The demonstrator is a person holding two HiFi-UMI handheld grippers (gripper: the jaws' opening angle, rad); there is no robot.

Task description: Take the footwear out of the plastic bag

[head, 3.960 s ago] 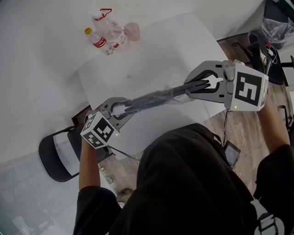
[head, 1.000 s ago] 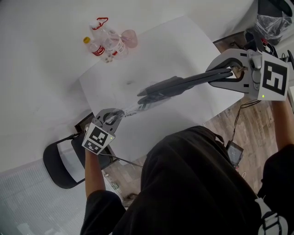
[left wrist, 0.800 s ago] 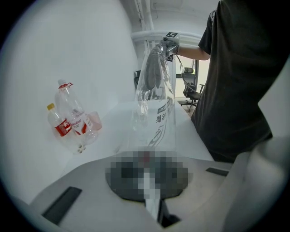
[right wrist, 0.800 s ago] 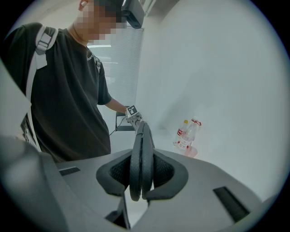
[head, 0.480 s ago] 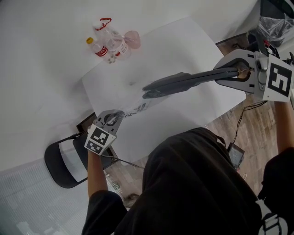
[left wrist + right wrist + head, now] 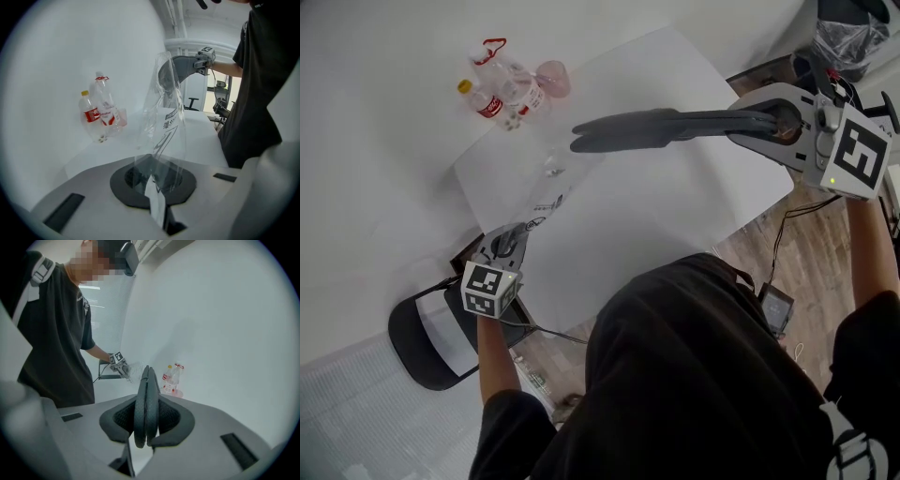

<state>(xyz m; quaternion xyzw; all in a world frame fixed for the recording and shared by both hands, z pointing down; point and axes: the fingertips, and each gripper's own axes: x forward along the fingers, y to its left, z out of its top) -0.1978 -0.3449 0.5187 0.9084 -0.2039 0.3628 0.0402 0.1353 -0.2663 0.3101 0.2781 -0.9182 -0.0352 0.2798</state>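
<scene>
Clear plastic bag (image 6: 547, 189), one, pinched in the fully closed left gripper (image 6: 508, 246) at the white table's (image 6: 675, 220) near edge. Dark grey footwear (image 6: 656, 127), two flat soles pressed together, clamped at one end by the right gripper (image 6: 764, 122) above the table, outside the bag; long axis level, free end pointing left, near the bag's top. Bottles (image 6: 502, 94), two, at the far corner, well apart.

Print on plastic bag (image 6: 169, 123) unreadable

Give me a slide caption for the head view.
Right tongs hold the grey footwear over the white table while left tongs pinch the clear plastic bag.
</scene>
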